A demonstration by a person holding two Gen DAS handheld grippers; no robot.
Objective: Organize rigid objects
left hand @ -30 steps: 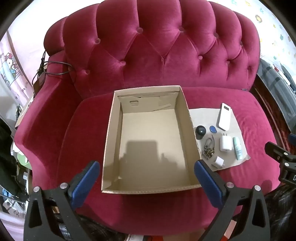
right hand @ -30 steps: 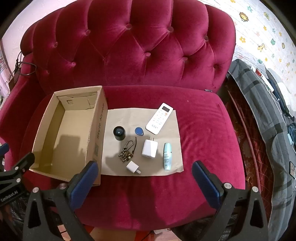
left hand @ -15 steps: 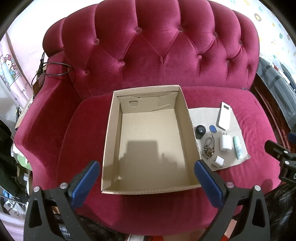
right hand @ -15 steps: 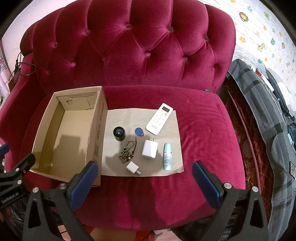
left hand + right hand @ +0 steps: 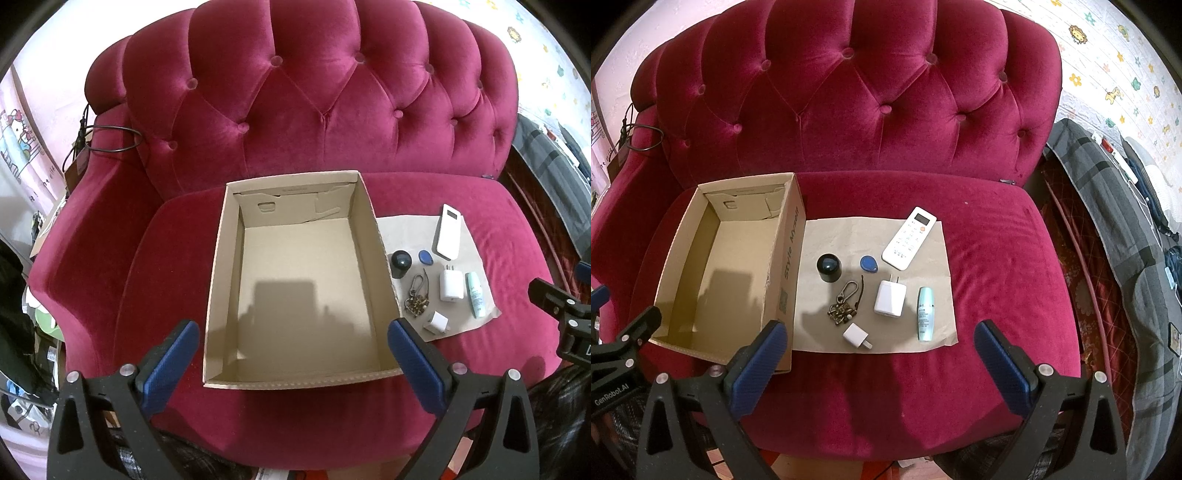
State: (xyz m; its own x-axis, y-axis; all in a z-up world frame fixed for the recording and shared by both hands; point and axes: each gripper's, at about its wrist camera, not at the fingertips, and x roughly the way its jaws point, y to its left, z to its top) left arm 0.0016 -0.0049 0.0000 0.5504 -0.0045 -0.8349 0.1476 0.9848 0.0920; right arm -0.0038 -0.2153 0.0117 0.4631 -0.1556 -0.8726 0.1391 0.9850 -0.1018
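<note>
An empty cardboard box (image 5: 221,280) (image 5: 790,258) sits open on a red velvet sofa seat. Right of it lies a brown paper sheet (image 5: 846,232) carrying a white remote (image 5: 908,238) (image 5: 448,236), a black round cap (image 5: 829,267), a blue key fob (image 5: 868,264), a keychain (image 5: 846,304), a large white charger (image 5: 890,298), a small white plug (image 5: 856,335) and a pale green tube (image 5: 925,314). My left gripper (image 5: 293,354) hangs open above the box's near edge. My right gripper (image 5: 877,358) hangs open in front of the paper. Neither holds anything.
The tufted sofa back (image 5: 849,96) rises behind everything. A black cable (image 5: 107,138) loops over the left armrest. A grey checked blanket (image 5: 1115,206) lies off to the right of the sofa. Bare red cushion (image 5: 997,240) spreads right of the paper.
Both views have shifted only very slightly; no object has moved, and both grippers remain open as before.
</note>
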